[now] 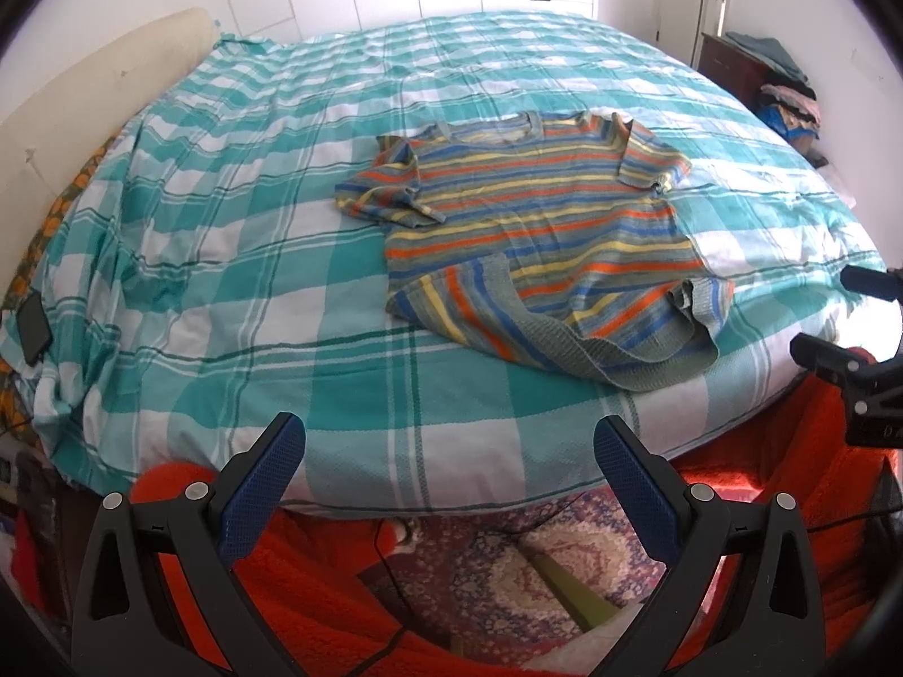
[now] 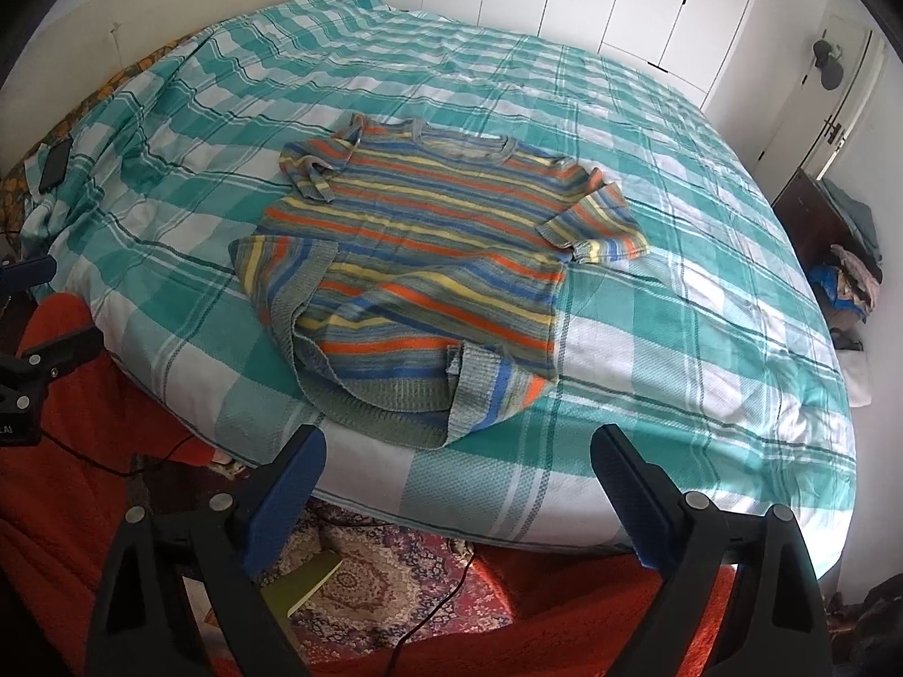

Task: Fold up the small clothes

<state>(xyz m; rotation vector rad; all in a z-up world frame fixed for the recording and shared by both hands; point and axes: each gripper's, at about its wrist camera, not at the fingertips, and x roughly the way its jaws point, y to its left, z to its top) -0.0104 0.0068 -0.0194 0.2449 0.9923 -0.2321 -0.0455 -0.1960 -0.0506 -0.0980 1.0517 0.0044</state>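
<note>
Left wrist view: the left gripper [image 1: 448, 440] hangs over the near edge of the bed [image 1: 237, 259], fingers spread wide with nothing between them. The striped knit top [image 1: 542, 225] lies face-up on the teal checked cover, neck toward the far side, its near hem rumpled and flipped over at both corners. The right gripper [image 1: 829, 310] pokes in at the right edge.

Right wrist view: same deal, the right gripper [image 2: 460, 445] has its fingers well apart and empty, just short of the top's [image 2: 429, 259] folded-up hem. A phone [image 2: 53, 165] sits on the bed's left side.
</note>
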